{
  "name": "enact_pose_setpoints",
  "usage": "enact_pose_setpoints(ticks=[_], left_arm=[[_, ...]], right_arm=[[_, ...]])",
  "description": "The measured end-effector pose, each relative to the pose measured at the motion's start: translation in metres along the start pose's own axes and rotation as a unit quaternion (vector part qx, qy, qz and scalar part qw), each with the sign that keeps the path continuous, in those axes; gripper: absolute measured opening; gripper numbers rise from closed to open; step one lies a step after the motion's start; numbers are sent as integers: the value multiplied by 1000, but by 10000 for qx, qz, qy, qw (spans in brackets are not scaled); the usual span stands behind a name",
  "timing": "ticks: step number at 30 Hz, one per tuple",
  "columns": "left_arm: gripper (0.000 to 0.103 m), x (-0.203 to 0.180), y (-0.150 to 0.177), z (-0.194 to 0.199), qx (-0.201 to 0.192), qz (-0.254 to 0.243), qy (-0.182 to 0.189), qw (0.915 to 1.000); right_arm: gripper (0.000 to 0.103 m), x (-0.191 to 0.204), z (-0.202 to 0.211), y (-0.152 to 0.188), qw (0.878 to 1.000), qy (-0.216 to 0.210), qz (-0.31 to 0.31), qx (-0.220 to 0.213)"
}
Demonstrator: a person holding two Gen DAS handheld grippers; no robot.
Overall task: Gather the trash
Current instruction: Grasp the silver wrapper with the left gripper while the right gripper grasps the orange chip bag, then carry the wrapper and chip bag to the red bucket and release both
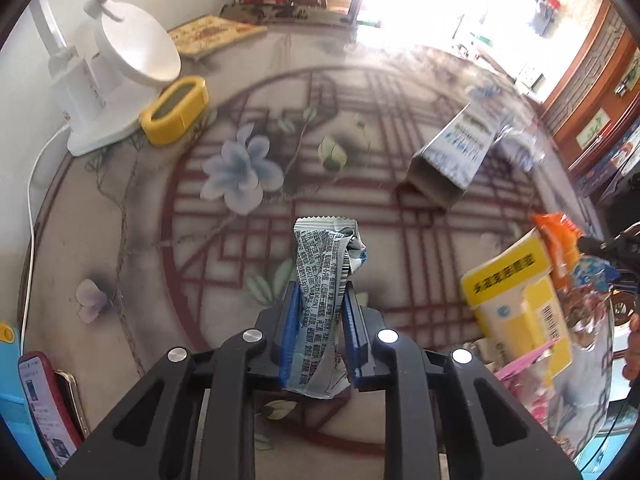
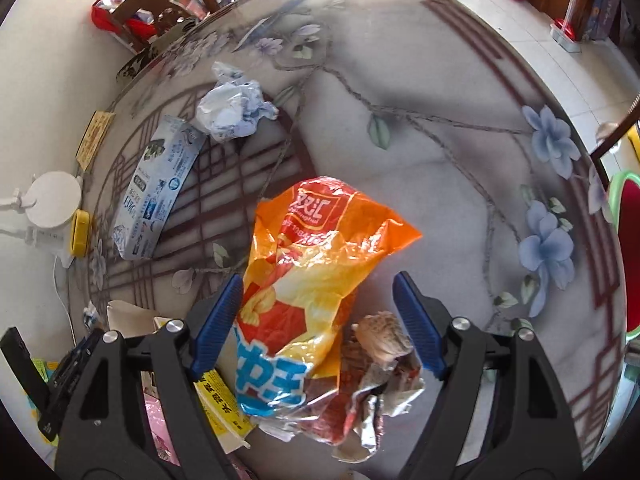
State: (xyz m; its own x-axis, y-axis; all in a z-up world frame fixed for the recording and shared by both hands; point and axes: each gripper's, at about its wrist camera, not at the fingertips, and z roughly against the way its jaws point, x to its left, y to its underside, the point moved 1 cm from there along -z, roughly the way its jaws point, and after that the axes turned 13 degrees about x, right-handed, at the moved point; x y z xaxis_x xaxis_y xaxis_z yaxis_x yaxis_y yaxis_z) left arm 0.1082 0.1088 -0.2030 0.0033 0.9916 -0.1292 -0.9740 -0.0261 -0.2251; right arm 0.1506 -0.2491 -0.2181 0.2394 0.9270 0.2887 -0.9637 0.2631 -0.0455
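Two tools are at work over a round table (image 1: 400, 80) with a printed flower pattern. The left tool (image 1: 320, 312) has its blue pads clamped on a crumpled silver snack wrapper (image 1: 326, 264), which stands up between them over the table top. The right tool (image 2: 318, 320) has its jaws apart on either side of an orange snack bag (image 2: 316, 264); the pads do not seem to press on the bag, so I would call that grasp not yet made. My reading is that the collecting is at an early or middle stage: one piece is in hand, another is about to be taken, and a blue-and-white carton (image 2: 160, 188) and a ball of crumpled paper (image 2: 234, 110) lie untouched further out on the table. A yellow box (image 1: 520, 300) with more wrappers sits in a heap near the table's edge, half under the bag. No bin or sack for the trash shows in either view, so where it all goes is unclear. The heap is tangled and partly cut off by the tools' bodies, and the far side of the table is washed out by window glare.
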Motion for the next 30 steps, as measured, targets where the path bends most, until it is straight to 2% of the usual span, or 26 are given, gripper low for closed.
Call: enact_pose_setpoints(ticks=[5,9,18,30], left_arm=[[18,-4,-9,0,-8,-54,100,9999],[18,-7,-11,5,-117,-32,174,9998],[18,-11,-9,17,-220,-61,177,9996],[18,-38,-1,51,-597,-394,324,9969]], right_arm=[[43,21,2,2,9992,-71,382,-33],[41,29,10,7,9987,-226,444,-114],[40,48,52,34,9939,-504,727,-652],[40,41,100,63,9876,-688,788,-1170]])
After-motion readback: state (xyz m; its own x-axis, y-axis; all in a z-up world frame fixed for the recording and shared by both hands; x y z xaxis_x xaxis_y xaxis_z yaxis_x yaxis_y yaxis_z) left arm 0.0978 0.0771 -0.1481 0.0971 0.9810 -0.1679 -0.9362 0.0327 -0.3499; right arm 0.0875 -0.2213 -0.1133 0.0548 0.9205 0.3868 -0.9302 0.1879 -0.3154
